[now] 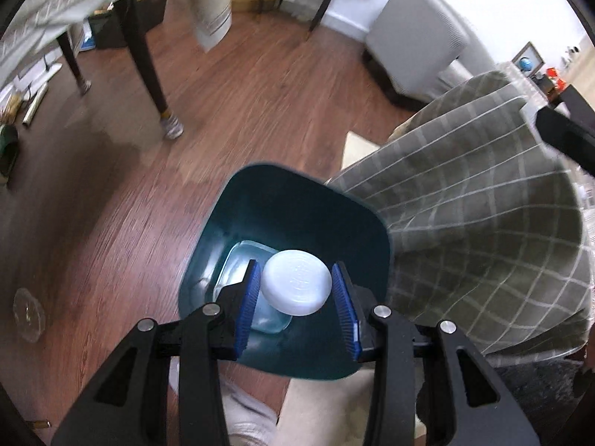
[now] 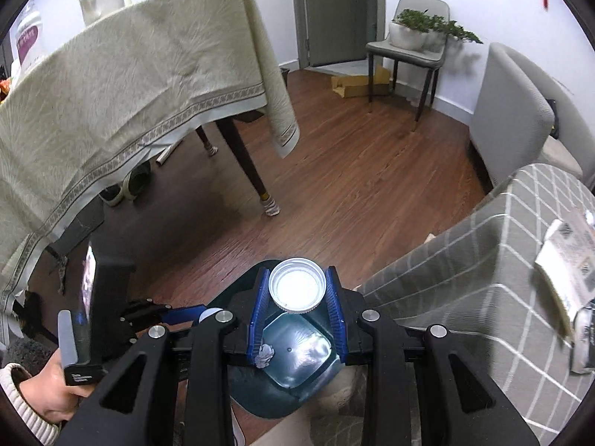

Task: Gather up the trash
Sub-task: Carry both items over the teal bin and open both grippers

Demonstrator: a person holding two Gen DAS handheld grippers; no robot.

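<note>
Both lids poised over the bin [image 1: 290,200] on the floor, ready to drop. Left gripper [image 1: 295,290] pinching a white lid [image 1: 295,287]; right gripper [image 2: 297,291] clamped on a ribbed cap [image 2: 297,285]. Crumpled scrap [image 2: 264,355] already inside.

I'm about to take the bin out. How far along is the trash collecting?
One small crumpled white scrap already lies in the teal bin. In hand: the left gripper holds a white lid over the bin, and the right gripper holds a ridged white cap over it too. Left: dropping both in. A paper packet on the checked cloth may be trash too.
</note>
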